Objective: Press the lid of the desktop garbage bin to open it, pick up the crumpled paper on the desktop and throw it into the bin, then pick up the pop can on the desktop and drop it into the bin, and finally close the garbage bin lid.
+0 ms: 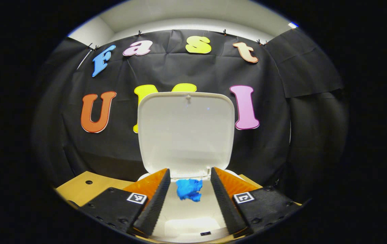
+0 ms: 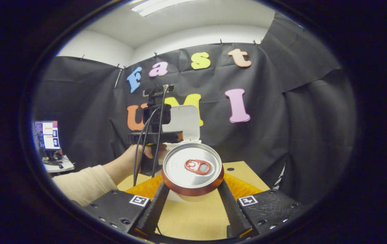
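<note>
While the right gripper (image 2: pixel 193 189) held the can (image 2: pixel 192 168) upright above the table (image 2: pixel 193 217), the left gripper (image 1: pixel 190 200) hung spread and empty over the bin (image 1: pixel 186 220) — paper (image 1: pixel 189 190) inside, lid (image 1: pixel 185 130) raised. That left gripper sat in the drop path — the can could strike it or miss the bin's mouth.

One garbage bin (image 1: pixel 193 217) with one lid (image 1: pixel 185 130); one crumpled paper (image 1: pixel 189 190); one pop can (image 2: pixel 192 168). Two grippers, left (image 1: pixel 190 200) and right (image 2: pixel 193 203); one monitor (image 2: pixel 47 135).
</note>
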Demonstrator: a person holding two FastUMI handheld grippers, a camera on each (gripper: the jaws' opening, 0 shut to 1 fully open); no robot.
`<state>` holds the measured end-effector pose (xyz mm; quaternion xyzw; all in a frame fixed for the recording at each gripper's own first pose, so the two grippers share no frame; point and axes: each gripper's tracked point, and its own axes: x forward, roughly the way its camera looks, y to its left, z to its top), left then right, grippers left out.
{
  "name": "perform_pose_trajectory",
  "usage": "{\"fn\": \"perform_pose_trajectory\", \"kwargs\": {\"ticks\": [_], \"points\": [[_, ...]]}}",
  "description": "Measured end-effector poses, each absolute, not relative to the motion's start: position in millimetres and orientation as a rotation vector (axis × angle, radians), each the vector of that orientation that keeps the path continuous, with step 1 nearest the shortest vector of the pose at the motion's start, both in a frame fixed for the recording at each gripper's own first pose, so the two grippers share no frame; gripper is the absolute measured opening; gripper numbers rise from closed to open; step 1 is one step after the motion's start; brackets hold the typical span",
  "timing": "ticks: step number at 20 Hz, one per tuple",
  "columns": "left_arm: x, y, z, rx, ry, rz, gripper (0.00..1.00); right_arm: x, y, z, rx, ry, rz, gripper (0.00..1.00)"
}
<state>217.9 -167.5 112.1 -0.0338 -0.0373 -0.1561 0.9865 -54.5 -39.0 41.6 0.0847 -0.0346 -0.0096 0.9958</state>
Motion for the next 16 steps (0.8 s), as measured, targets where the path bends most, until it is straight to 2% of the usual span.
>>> {"fn": "perform_pose_trajectory", "kwargs": {"ticks": [3,5,7,11,16], "points": [[201,-165,125,-0.062,-0.118,-0.312,0.84,-55,-40,40,0.167,-0.072,-0.025,0.80],[188,-166,133,-0.044,-0.139,-0.328,0.98,-51,-38,39,0.166,-0.068,-0.023,0.80],[177,-152,136,-0.010,-0.165,-0.286,0.98,-48,-34,35,0.175,-0.054,-0.017,0.80],[146,-140,130,0.000,-0.172,-0.287,0.98,-42,-21,28,0.166,-0.027,-0.004,0.80],[110,-93,98,0.013,-0.136,-0.227,0.98,-39,-7,26,0.130,-0.020,-0.013,0.80]]}}
